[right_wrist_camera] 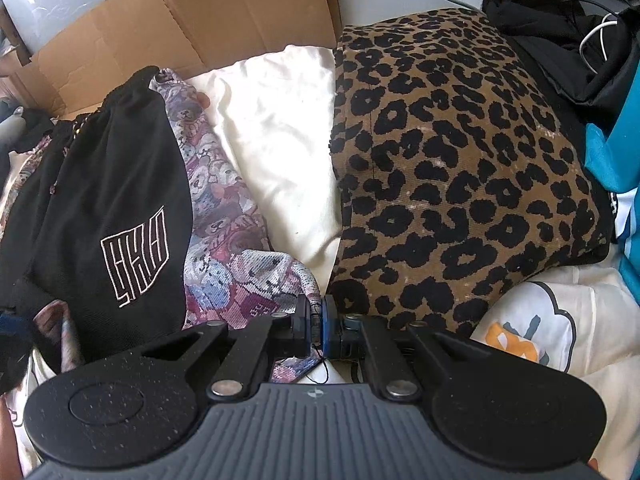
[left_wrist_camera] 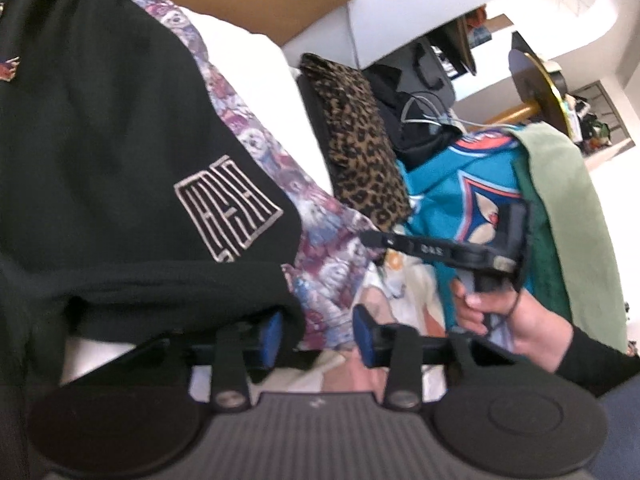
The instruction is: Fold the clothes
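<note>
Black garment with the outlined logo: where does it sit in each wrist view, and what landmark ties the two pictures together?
Left wrist view: the black garment fills the left half, logo near centre, hem draped over the left pad of the left tongs.
Right wrist view: it lies at the left, logo low on it, left of the right tongs.
Shared landmark: the leopard cushion, right of the garment in both.

Home, likely a bedroom: clothes heaped on a white pillow (right_wrist_camera: 276, 128), leopard cushion (right_wrist_camera: 460, 168), cardboard box (right_wrist_camera: 192, 12) against the wall, cables (left_wrist_camera: 424, 116) and clutter behind, green towel (left_wrist_camera: 568, 184) draped nearby.
</note>
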Tool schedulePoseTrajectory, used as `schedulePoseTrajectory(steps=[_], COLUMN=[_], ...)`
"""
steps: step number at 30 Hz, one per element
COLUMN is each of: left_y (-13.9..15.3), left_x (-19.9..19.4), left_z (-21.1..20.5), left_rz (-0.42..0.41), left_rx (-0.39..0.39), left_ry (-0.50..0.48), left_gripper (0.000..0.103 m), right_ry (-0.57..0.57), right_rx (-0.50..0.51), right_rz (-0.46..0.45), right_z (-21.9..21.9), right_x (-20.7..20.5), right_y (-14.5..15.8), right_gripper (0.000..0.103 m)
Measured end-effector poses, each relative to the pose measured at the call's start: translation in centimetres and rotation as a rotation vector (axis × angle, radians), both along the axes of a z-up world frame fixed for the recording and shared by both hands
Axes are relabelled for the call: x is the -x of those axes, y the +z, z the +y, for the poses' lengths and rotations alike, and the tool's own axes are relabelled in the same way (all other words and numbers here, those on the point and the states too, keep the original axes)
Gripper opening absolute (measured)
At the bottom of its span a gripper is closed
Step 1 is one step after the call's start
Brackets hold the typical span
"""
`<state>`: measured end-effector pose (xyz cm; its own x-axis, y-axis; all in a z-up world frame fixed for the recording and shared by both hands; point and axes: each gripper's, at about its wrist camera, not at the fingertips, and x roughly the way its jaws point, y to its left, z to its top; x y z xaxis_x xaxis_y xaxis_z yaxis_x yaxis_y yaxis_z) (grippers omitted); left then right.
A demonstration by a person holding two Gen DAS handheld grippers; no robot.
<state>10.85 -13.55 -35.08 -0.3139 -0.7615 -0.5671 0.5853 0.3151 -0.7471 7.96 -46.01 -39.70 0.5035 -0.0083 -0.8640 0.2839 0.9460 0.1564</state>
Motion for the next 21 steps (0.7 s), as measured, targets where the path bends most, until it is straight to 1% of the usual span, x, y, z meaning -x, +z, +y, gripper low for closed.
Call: schedulePoseTrajectory(steps=[1, 2, 6, 11, 13, 15, 17, 19, 21], left_y=[-0.3, -0.6, -1.7, -2.1, -2.4, -2.6, -2.6, -2.7, -3.2], left_x=[-0.2, -0.5, -0.9, -0.5, -0.3, 0.0, 0.5, 0.9, 1.4], left_z=[-0.2, -0.3, -0.4, 0.3, 0.6, 0.9, 1.1, 1.2, 1.3], left_rz=[0.0, 0.002, 0.024, 0.056, 0.071, 0.065, 0.033, 0.008, 0.011], left_rx=[-0.008, -0.019, -0.059, -0.092, -0.11, -0.125, -0.146, -0.163, -0.179], left_ry=[0.008, 0.015, 0.036, 0.044, 0.048, 0.051, 0.046, 0.036, 0.027], left_gripper=[0.026, 0.024, 0.024, 0.026, 0.028, 0.032, 0.04, 0.045, 0.046], right_ry=[0.001, 0.001, 0.0, 0.0, 0.001, 0.001, 0.003, 0.003, 0.004], right_rx=[0.001, 0.002, 0.003, 0.004, 0.005, 0.005, 0.007, 0.008, 0.008], right_rz=[0.001, 0.001, 0.004, 0.009, 0.01, 0.01, 0.01, 0.01, 0.011], right_z=[0.0, 0.0, -0.1, -0.2, -0.2, -0.2, -0.2, -0.2, -0.2], right_x=[0.0, -0.1, -0.2, -0.2, -0.3, -0.3, -0.3, -0.3, -0.3], right_y=[0.0, -0.1, -0.2, -0.4, -0.4, -0.4, -0.5, -0.5, -0.6], right_gripper=[0.004, 0.004, 0.004, 0.004, 0.004, 0.004, 0.004, 0.004, 0.004])
